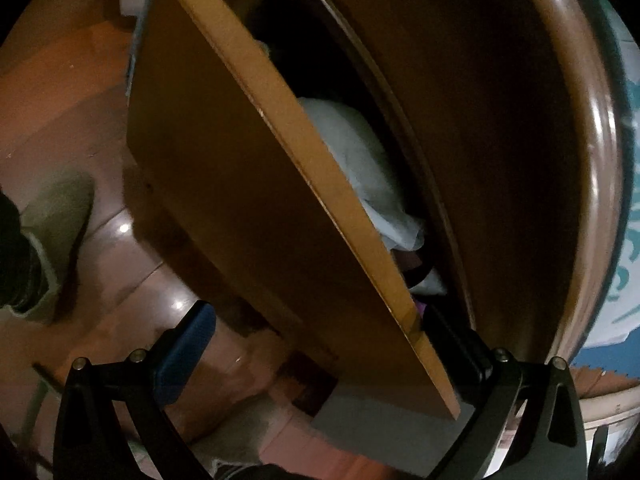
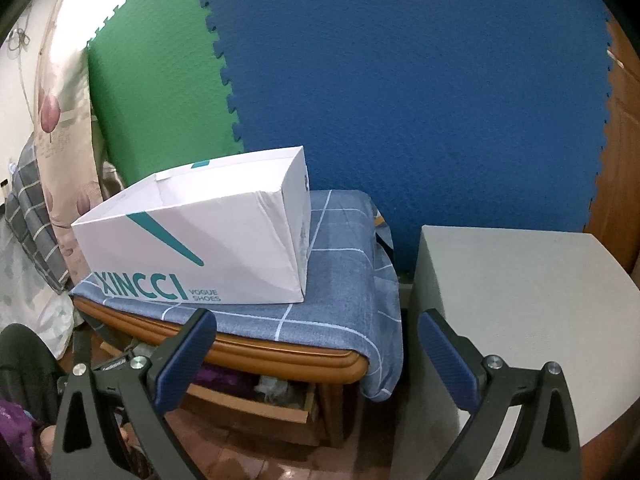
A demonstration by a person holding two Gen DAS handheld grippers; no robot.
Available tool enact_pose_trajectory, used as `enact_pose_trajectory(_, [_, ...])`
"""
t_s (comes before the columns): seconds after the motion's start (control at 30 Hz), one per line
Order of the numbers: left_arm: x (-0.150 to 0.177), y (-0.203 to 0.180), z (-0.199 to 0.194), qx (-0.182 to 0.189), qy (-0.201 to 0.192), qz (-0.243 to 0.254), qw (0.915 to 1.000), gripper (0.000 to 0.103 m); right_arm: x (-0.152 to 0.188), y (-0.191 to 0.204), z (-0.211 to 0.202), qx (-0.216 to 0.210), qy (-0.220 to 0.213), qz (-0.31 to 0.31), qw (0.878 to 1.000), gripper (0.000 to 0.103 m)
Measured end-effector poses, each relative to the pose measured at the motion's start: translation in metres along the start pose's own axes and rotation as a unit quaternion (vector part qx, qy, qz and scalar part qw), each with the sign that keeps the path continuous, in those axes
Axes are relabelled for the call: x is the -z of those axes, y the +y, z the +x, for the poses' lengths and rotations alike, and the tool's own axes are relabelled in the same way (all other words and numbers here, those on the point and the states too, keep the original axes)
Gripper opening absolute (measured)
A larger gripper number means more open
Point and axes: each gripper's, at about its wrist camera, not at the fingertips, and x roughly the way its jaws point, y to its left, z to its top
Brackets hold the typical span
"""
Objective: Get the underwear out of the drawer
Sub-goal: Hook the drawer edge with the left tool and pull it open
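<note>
In the left wrist view the wooden drawer front [image 1: 248, 184] runs diagonally, pulled partly out from under the dark wooden top [image 1: 500, 128]. White underwear [image 1: 360, 168] lies in the gap, with dark and purple cloth [image 1: 420, 272] below it. My left gripper [image 1: 316, 332] is open and straddles the drawer front: one finger outside, the other inside the drawer. In the right wrist view the drawer [image 2: 256, 396] shows partly open with purple and grey clothes inside. My right gripper [image 2: 316, 344] is open and empty, held back from it.
A white XINCCI shoe box [image 2: 200, 240], open on top, stands on a blue checked cloth [image 2: 344, 272] over the wooden stand. A grey cube [image 2: 520, 304] stands to the right. Blue and green foam mats [image 2: 400, 80] line the wall. Pillows [image 2: 44, 200] lean at left.
</note>
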Motion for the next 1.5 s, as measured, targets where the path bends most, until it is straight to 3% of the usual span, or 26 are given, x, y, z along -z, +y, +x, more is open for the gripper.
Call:
enact_pose_trajectory(0.27, [0.003, 0.020, -0.018, -0.021, 0.016, 0.002, 0.9997, 0.103, 0.001, -0.002, -0.001, -0.003, 0.001, 0.006, 1.000, 0.103])
enact_pose_trajectory(0.3, [0.002, 0.026, -0.019, -0.053, 0.027, -0.005, 0.9983, 0.101, 0.001, -0.002, -0.001, -0.003, 0.001, 0.006, 1.000, 0.103])
enact_pose_trajectory(0.33, [0.001, 0.036, -0.016, -0.095, 0.039, -0.016, 0.9946, 0.087, 0.001, -0.002, -0.002, -0.003, 0.000, 0.007, 1.000, 0.103])
enact_pose_trajectory(0.37, [0.001, 0.049, -0.013, -0.111, 0.049, -0.039, 0.9918, 0.065, 0.001, -0.002, -0.002, -0.004, -0.002, 0.008, 1.000, 0.103])
enact_pose_trajectory(0.43, [-0.002, 0.067, -0.015, -0.081, 0.048, -0.072, 0.9930, 0.051, 0.001, -0.002, -0.003, -0.006, -0.004, 0.010, 1.000, 0.103])
enact_pose_trajectory(0.53, [-0.004, 0.032, -0.028, -0.015, 0.027, 0.007, 0.9995, 0.053, 0.001, -0.002, -0.003, -0.005, -0.002, 0.010, 1.000, 0.103])
enact_pose_trajectory(0.6, [-0.004, 0.012, -0.037, 0.028, 0.013, 0.041, 0.9987, 0.063, 0.001, -0.001, -0.002, -0.006, -0.001, 0.009, 1.000, 0.103])
enact_pose_trajectory(0.63, [-0.004, 0.003, -0.037, 0.043, 0.006, 0.051, 0.9978, 0.073, 0.001, -0.001, -0.002, -0.007, -0.001, 0.009, 1.000, 0.103])
enact_pose_trajectory(0.77, [-0.015, -0.001, -0.021, 0.057, 0.010, 0.024, 0.9980, 0.075, 0.002, 0.001, -0.002, -0.007, 0.001, 0.001, 1.000, 0.103])
enact_pose_trajectory(0.93, [-0.028, 0.013, -0.004, 0.028, 0.012, -0.007, 0.9995, 0.075, 0.003, 0.003, -0.001, -0.009, 0.004, -0.006, 1.000, 0.103])
enact_pose_trajectory(1.1, [-0.032, 0.024, 0.005, -0.013, 0.007, -0.024, 0.9996, 0.094, 0.003, 0.004, 0.002, -0.010, 0.009, -0.010, 1.000, 0.103])
enact_pose_trajectory(1.13, [-0.033, 0.025, 0.007, -0.026, 0.011, -0.024, 0.9993, 0.103, 0.003, 0.005, 0.002, -0.011, 0.010, -0.011, 1.000, 0.103])
enact_pose_trajectory(1.2, [-0.034, 0.033, 0.015, -0.024, 0.031, -0.035, 0.9987, 0.103, 0.003, 0.007, 0.004, -0.013, 0.014, -0.014, 1.000, 0.103])
enact_pose_trajectory(1.37, [-0.033, 0.020, 0.007, -0.079, 0.033, 0.036, 0.9957, 0.103, 0.004, 0.012, 0.005, -0.014, 0.017, -0.025, 0.999, 0.103])
enact_pose_trajectory(1.5, [-0.029, 0.025, 0.004, -0.085, 0.055, 0.054, 0.9934, 0.103, 0.005, 0.012, 0.007, -0.015, 0.021, -0.027, 0.999, 0.103])
